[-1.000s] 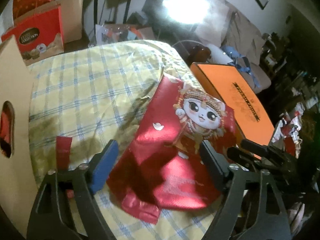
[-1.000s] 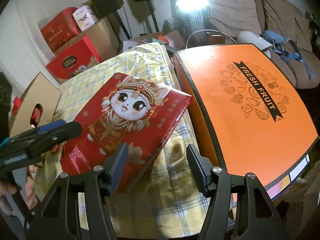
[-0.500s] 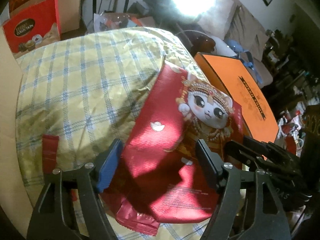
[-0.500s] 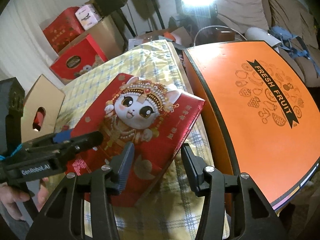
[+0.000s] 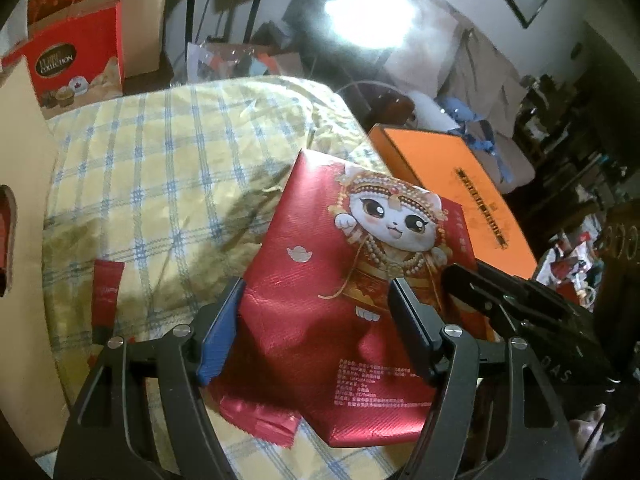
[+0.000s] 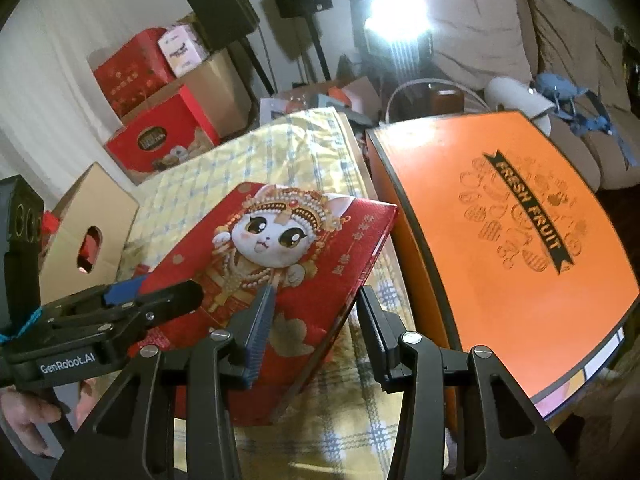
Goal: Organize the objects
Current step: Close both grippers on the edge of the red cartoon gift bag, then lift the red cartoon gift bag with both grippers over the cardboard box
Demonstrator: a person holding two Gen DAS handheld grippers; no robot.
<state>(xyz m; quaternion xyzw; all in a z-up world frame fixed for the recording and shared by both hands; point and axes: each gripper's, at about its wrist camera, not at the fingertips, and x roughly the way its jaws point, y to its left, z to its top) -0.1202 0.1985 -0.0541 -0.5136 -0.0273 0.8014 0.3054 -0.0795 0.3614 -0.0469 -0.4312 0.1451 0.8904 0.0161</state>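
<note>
A red foil bag (image 5: 320, 280) printed with a cartoon cat lies tilted above the yellow checked tablecloth (image 5: 160, 160). My left gripper (image 5: 316, 332) straddles its near end, the blue pad against one edge and the black finger on the printed face. In the right wrist view the bag (image 6: 288, 240) has its near corner between the fingers of my right gripper (image 6: 316, 320), whose jaws are closing on it. My left gripper (image 6: 160, 296) clamps the bag's left edge there. My right gripper (image 5: 460, 276) reaches onto the bag's right edge in the left wrist view.
A large orange fruit box (image 6: 500, 220) sits right of the bag, close to its edge. An open cardboard box (image 6: 88, 216) stands at the left, and a small red packet (image 5: 106, 292) lies beside it. Red gift boxes (image 6: 160, 140) and speakers stand behind the table. A person's hand (image 6: 24, 428) holds the left gripper.
Both grippers' jaws have narrowed around the red bag. The bag has tilted up off the tablecloth, and the right gripper has risen a little with its corner.
</note>
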